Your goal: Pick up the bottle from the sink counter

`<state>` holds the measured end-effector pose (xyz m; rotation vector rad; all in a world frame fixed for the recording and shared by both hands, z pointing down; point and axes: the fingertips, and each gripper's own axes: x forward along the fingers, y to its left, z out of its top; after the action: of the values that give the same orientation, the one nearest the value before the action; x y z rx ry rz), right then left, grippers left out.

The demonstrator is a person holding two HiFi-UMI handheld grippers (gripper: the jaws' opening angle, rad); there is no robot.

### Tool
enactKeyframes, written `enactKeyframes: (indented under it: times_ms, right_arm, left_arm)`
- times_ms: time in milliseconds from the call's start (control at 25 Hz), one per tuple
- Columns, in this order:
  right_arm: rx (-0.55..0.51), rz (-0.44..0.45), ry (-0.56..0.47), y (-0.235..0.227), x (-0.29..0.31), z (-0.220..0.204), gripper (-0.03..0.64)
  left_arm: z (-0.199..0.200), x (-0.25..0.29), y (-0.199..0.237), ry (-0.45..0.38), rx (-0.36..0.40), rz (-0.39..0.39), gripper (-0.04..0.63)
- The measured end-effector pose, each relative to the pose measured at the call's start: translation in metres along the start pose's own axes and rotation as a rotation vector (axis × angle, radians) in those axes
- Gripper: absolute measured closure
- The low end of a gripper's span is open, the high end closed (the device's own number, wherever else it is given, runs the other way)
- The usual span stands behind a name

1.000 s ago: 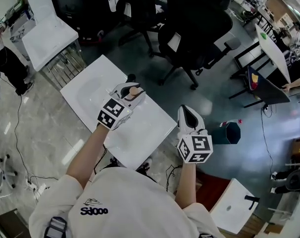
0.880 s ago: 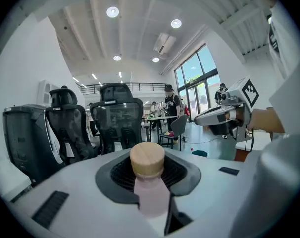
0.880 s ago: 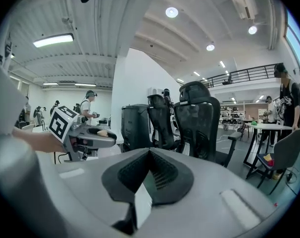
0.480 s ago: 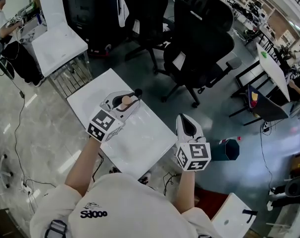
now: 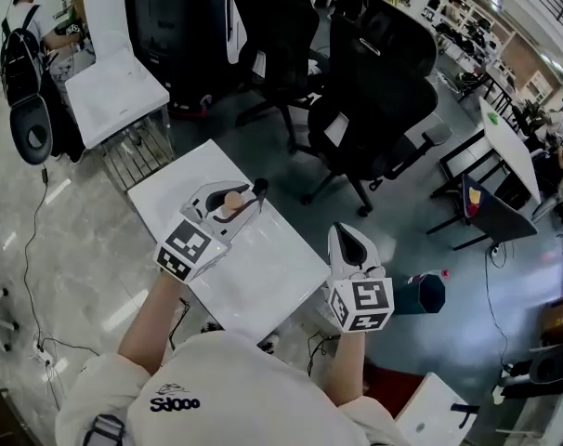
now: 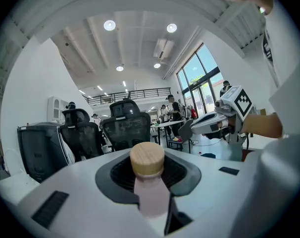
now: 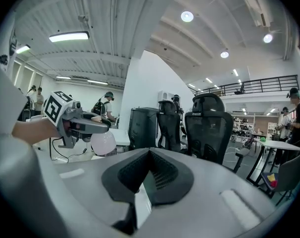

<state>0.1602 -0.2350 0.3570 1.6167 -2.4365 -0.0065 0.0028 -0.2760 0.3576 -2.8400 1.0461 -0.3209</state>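
My left gripper (image 5: 229,203) is shut on a pale pink bottle (image 6: 151,192) with a round wooden cap (image 5: 233,200). It holds the bottle above the far side of the white sink counter (image 5: 268,268). In the left gripper view the cap (image 6: 147,158) stands up between the dark pads. In the right gripper view the bottle's round body (image 7: 103,143) hangs under the left gripper (image 7: 75,123). My right gripper (image 5: 349,240) hovers off the counter's right edge, shut, with nothing between its pads (image 7: 162,170).
A small black fitting (image 5: 260,187) stands at the counter's far edge by the left gripper's tip. Black office chairs (image 5: 374,72) crowd the floor behind the counter. A dark bin (image 5: 428,292) stands at the right, and a second white counter (image 5: 114,86) at the upper left.
The head view has swung, showing more of the room behind. The left gripper, still holding the bottle, sits slightly lower and further left in the view. The right gripper has barely moved.
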Motion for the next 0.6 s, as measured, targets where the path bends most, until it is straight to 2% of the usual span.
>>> enactKeyframes:
  times_ms: [600]
  right_arm:
    - [-0.047,-0.008,0.032,0.0050,-0.0063,-0.0077,0.607]
  left_arm:
    - [-0.0026,-0.0046,-0.0068,0.004,-0.014,-0.004,0.485]
